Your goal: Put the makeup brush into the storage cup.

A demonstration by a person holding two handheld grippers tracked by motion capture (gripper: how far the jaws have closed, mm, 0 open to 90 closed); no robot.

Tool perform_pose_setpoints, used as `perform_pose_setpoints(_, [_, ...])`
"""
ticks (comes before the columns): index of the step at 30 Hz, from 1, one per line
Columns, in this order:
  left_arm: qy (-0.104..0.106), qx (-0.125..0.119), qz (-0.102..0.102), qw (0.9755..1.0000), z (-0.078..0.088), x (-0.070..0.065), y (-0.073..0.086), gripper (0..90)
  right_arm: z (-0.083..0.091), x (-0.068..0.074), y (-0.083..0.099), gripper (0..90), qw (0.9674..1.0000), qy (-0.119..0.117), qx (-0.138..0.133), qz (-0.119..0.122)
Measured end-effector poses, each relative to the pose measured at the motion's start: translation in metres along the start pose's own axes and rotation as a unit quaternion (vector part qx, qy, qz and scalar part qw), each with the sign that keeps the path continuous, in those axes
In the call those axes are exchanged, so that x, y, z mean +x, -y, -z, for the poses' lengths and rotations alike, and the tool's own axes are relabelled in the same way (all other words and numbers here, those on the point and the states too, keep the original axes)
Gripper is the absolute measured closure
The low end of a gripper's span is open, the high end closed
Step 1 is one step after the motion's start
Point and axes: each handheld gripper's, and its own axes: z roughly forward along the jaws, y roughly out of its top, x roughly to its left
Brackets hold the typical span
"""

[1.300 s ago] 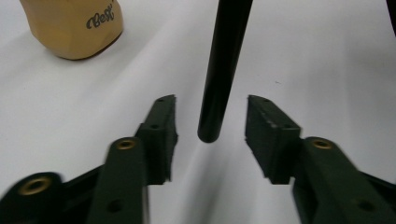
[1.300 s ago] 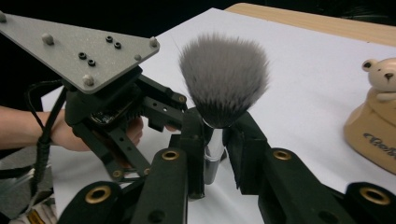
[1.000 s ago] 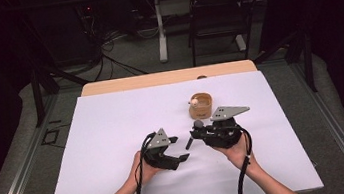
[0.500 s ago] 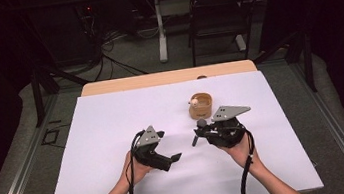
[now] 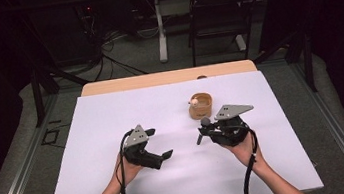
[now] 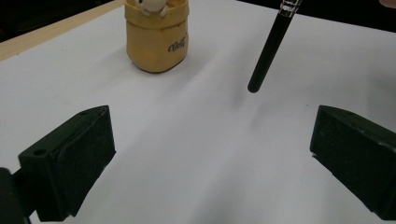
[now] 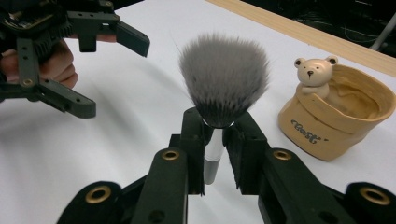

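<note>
A makeup brush with grey bristles, a silver collar and a black handle is clamped in my right gripper, bristles up and handle slanting down toward the table. In the high view that right gripper hovers right of centre, just in front of a tan pot. The pot has a small bear figure on its rim. My left gripper is held to the left of the brush; its jaws have just been opening and now stand wide with nothing between them.
A white sheet covers the table, and a strip of wooden tabletop shows at its far edge. A chair and cables on the floor lie beyond the table. Both forearms enter from the near edge.
The left gripper has drawn away to the left from the brush handle and the right gripper, and its jaws have spread wider. The right gripper and brush have stayed put.
</note>
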Motion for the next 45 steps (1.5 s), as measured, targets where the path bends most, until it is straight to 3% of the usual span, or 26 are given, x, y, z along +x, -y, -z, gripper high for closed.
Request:
perform_pose_setpoints(13, [-0.022, -0.042, 0.004, 0.9989, 0.020, 0.009, 0.007, 0.1, 0.004, -0.008, 0.002, 77.0, 0.9999, 0.013, 0.010, -0.003])
perform_pose_setpoints(26, [-0.031, -0.049, 0.005, 0.9983, 0.037, 0.016, 0.016, 0.1, 0.011, -0.018, 0.004, 77.0, 0.9993, 0.031, 0.016, -0.014])
perform_pose_setpoints(31, [-0.048, -0.052, 0.001, 0.9975, 0.044, 0.018, 0.020, 0.2, 0.013, -0.020, 0.004, 77.0, 0.9990, 0.037, 0.023, -0.011])
perform_pose_setpoints(40, [-0.054, -0.058, 0.002, 0.9968, 0.055, 0.022, 0.027, 0.2, 0.014, -0.025, 0.004, 77.0, 0.9984, 0.047, 0.030, -0.010])
perform_pose_setpoints(41, [-0.044, -0.061, 0.002, 0.9972, 0.056, 0.023, 0.029, 0.2, 0.014, -0.025, 0.004, 77.0, 0.9982, 0.049, 0.033, -0.008])
perform_pose_setpoints(45, [-0.053, -0.059, 0.002, 0.9968, 0.062, 0.024, 0.033, 0.2, 0.017, -0.028, 0.003, 77.0, 0.9978, 0.055, 0.036, -0.007])
